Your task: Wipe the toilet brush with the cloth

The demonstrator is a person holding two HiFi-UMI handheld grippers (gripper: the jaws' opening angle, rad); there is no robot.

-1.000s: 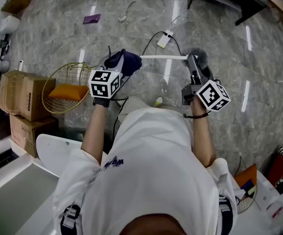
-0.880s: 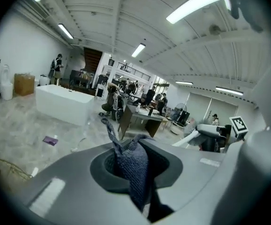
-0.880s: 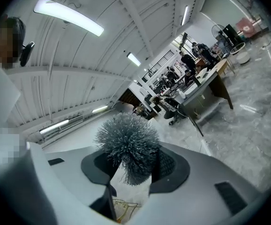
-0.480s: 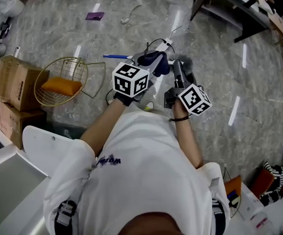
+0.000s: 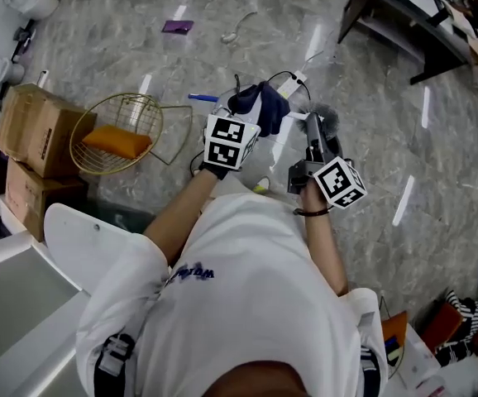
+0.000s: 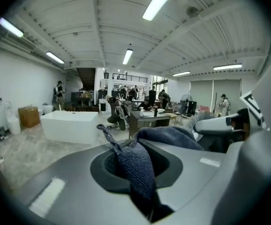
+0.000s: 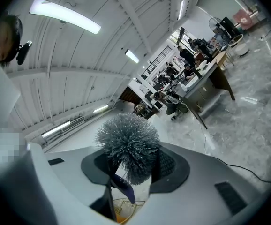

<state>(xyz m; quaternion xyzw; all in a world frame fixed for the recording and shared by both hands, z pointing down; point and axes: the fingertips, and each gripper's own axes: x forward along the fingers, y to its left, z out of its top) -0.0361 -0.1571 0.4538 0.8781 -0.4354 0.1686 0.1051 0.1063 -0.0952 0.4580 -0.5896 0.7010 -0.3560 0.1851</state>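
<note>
The toilet brush has a grey bristle head and a white handle with a blue end. My right gripper is shut on the brush just below the bristle head and holds it level above the floor. A dark blue cloth is wrapped over the handle close to the head. On that cloth my left gripper is shut. In the left gripper view the white handle shows at the right. The handle under the cloth is hidden.
A gold wire basket with an orange item stands on the marble floor at left, beside cardboard boxes. A white curved piece is below them. A black table stands at the upper right. A cable and a purple scrap lie ahead.
My left gripper has slid the cloth along the handle from its far end towards the bristle head. The blue handle end now shows to the left of the cloth.
</note>
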